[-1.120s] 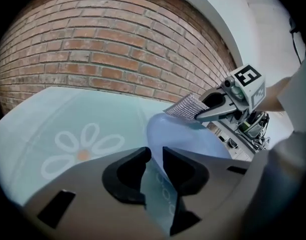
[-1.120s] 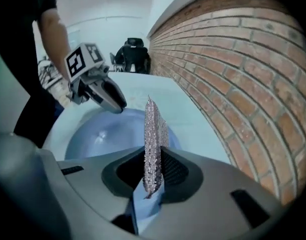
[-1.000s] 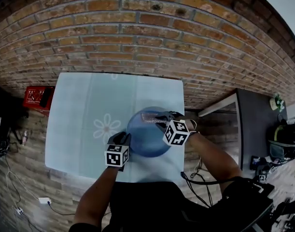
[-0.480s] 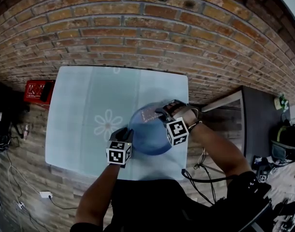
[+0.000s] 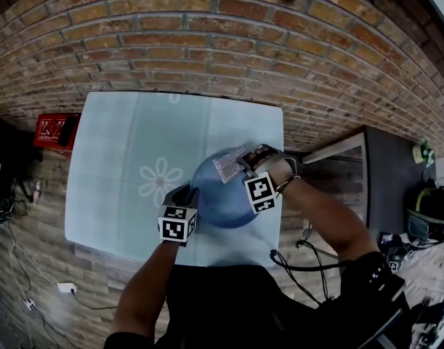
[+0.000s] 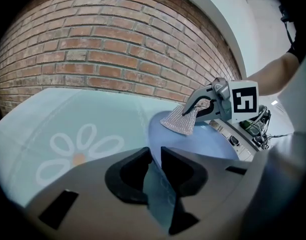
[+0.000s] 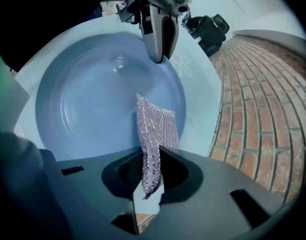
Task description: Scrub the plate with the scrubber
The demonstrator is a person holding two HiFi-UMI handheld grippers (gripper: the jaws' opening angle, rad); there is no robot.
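Light: soft, even daylight, bright on the pale table (image 5: 112, 158), with a faint sheen on the blue plate (image 7: 92, 99), sparkle on the metallic scrubber (image 7: 157, 126) and no hard shadows. Optics: heavy fisheye bowing of the brick courses (image 5: 207, 42) in all views, corners vignetted black. Focus: head view mildly soft; dark near bodies of the left gripper (image 6: 156, 153) and right gripper (image 7: 150, 156) blurred, mid-distance sharp.
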